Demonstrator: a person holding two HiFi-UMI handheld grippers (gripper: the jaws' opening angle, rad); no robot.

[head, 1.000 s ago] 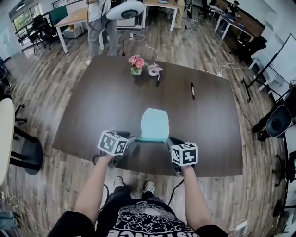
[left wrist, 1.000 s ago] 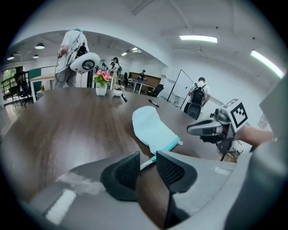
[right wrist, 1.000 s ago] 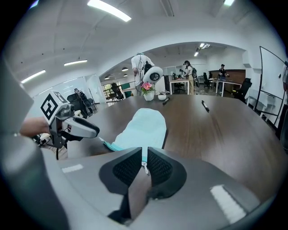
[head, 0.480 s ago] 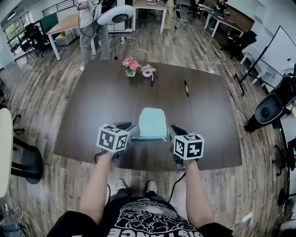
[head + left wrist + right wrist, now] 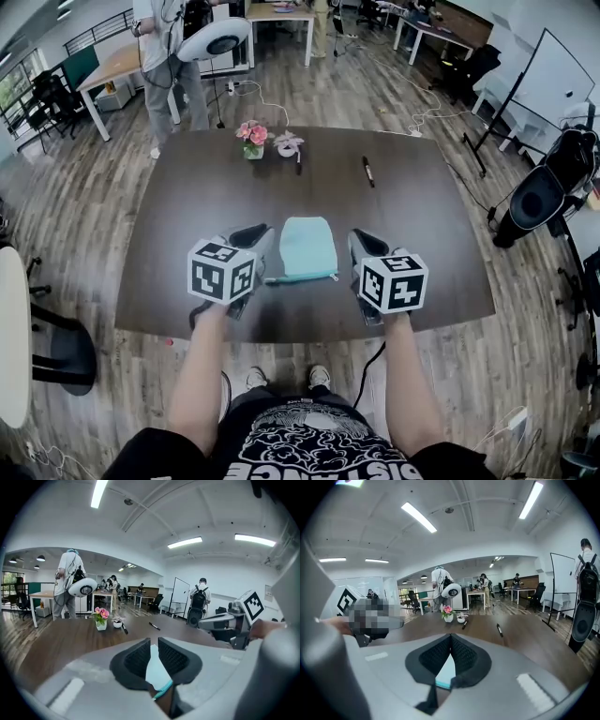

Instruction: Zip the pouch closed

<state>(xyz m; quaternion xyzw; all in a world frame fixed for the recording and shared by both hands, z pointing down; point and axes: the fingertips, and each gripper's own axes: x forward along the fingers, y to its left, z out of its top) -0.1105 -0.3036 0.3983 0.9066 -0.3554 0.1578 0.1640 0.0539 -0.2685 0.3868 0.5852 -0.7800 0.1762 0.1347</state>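
Head view: the pouch lies flat on the table. The left gripper is at its 9 o'clock and the right gripper at its 3 o'clock, neither touching it.

Left gripper view: jaws closing to a slit, nothing between them.

Right gripper view: jaws fully together, empty.

With nothing holding it, the pouch would likely slide under any tug on the zip.

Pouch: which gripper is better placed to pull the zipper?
Right, probably: what looks like the zipper pull sits at the near-right corner of the teal pouch, nearest the right gripper, whose jaws are shut. The left gripper has jaws closing on nothing.
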